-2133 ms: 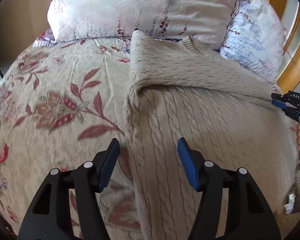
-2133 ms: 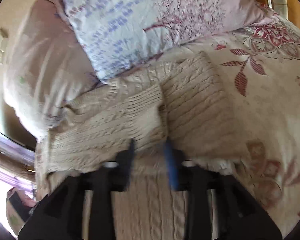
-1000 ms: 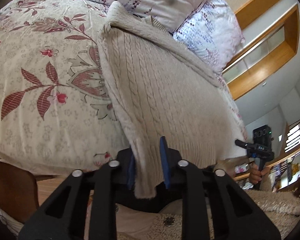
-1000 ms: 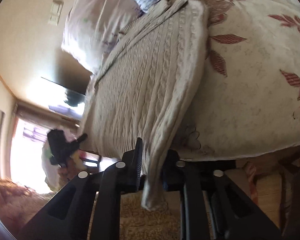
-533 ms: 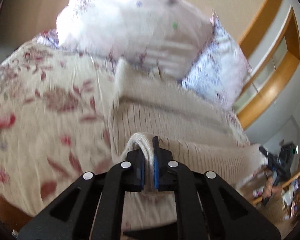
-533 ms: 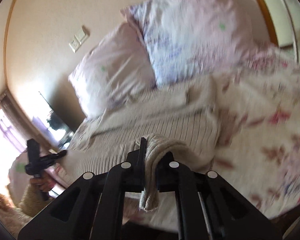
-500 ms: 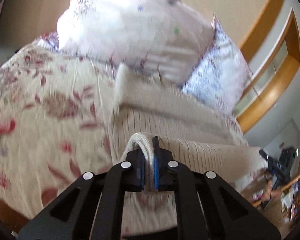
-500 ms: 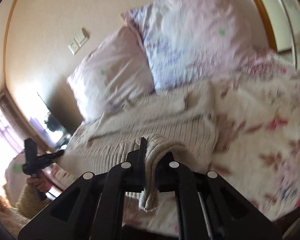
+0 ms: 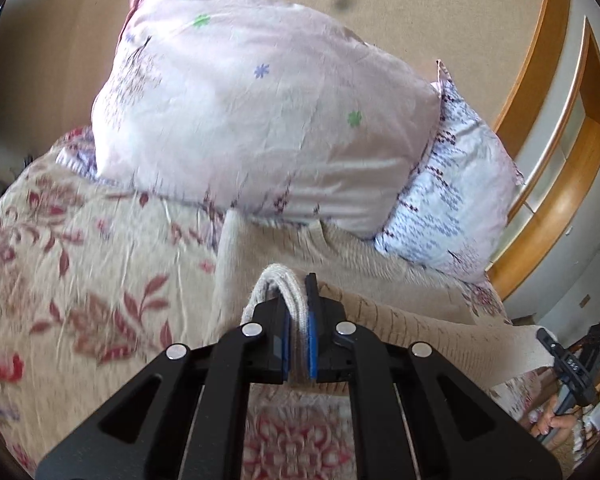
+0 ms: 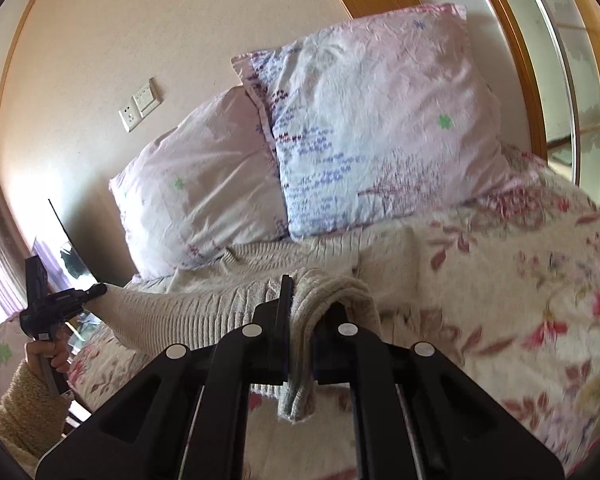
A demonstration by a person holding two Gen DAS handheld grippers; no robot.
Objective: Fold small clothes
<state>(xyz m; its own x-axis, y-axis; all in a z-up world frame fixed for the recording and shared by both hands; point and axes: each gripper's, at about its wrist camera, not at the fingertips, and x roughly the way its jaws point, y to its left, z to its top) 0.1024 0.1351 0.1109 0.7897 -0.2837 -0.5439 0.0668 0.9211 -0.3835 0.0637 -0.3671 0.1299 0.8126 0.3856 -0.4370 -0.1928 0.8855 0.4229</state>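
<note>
A beige cable-knit sweater (image 9: 400, 320) lies on the floral bedspread (image 9: 80, 272), its collar end against the pillows. My left gripper (image 9: 298, 320) is shut on one bottom corner of the sweater, lifted above the bed. My right gripper (image 10: 300, 320) is shut on the other bottom corner of the sweater (image 10: 204, 308). The hem is stretched taut between the two grippers and raised toward the pillows. The right gripper (image 9: 548, 342) shows at the right edge of the left wrist view, and the left gripper (image 10: 96, 290) shows at the left of the right wrist view.
Two pale floral pillows (image 9: 260, 120) (image 10: 380, 128) lean on the wall at the head of the bed. A wooden window frame (image 9: 556, 160) runs along the right side. A wall switch (image 10: 140, 106) sits above the pillows.
Both grippers closed on the sweater's bottom corners at the bed's edge, then lifted them up and toward the pillows. The hem now hangs taut between them, higher and nearer the pillows.
</note>
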